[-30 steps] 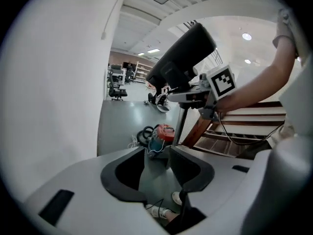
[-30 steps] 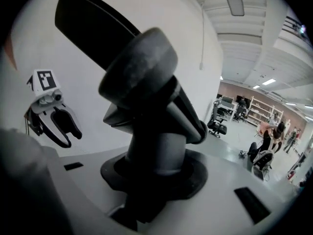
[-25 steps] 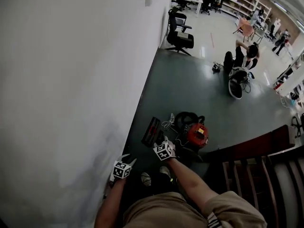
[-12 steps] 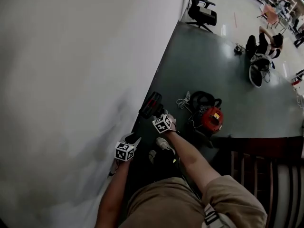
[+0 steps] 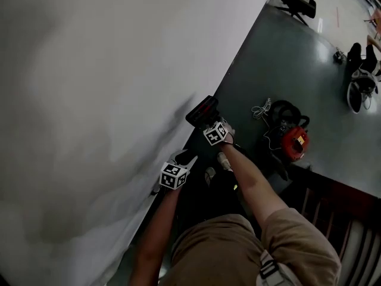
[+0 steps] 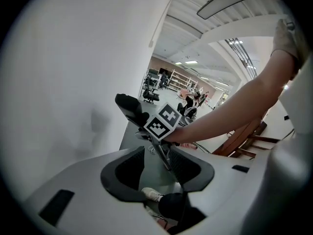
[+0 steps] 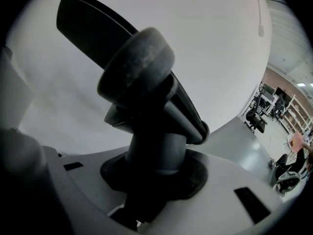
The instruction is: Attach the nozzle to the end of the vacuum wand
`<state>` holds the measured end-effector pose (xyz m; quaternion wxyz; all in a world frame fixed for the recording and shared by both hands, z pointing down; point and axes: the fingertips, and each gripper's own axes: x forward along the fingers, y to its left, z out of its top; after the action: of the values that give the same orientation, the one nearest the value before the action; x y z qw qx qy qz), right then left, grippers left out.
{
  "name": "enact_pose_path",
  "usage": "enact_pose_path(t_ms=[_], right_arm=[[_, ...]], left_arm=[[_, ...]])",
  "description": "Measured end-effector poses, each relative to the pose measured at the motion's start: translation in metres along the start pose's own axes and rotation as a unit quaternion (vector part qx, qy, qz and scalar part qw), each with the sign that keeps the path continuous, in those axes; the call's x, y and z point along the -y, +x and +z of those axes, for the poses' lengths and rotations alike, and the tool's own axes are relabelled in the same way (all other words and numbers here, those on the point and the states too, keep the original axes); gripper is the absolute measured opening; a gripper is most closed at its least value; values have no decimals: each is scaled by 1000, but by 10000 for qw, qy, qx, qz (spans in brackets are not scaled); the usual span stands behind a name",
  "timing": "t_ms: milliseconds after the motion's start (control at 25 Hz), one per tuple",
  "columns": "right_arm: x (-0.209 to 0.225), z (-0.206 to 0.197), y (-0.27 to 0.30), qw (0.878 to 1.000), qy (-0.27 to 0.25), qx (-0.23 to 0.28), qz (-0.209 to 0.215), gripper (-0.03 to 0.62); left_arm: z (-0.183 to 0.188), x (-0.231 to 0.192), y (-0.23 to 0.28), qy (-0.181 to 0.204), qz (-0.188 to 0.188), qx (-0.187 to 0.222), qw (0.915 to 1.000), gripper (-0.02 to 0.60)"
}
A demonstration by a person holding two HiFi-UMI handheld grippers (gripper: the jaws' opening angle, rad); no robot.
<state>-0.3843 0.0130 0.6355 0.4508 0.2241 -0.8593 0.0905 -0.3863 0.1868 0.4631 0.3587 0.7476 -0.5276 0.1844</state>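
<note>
The white wall [image 5: 89,100] stands close on my left, and it is my worry; a broad head swung against it would likely twist in the jaws and slip. The grey floor [image 5: 297,52] away from the wall lies open, so the room to move is there. The red vacuum [image 5: 296,142] sits well out from the wall, its hose [image 5: 280,109] coiled beside it; I cannot pick out the wand. The nozzle [image 7: 132,67] is up near the wall, its neck clamped in my right gripper [image 7: 156,173]; my left gripper [image 6: 159,166] stands half open, holding nothing.
</note>
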Motion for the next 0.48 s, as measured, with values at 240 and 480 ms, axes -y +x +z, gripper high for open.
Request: enact_pose_path(t_ms=[240,480], right_arm=[[-17,4,33,9995,-93,-288,-104,129],[-45,6,51,9973,-207,-649,266,130]], left_arm=[[-13,-13,-6,-256,175,-31,9995,172],[2,-25,-4,-314,224,4,9993,172]])
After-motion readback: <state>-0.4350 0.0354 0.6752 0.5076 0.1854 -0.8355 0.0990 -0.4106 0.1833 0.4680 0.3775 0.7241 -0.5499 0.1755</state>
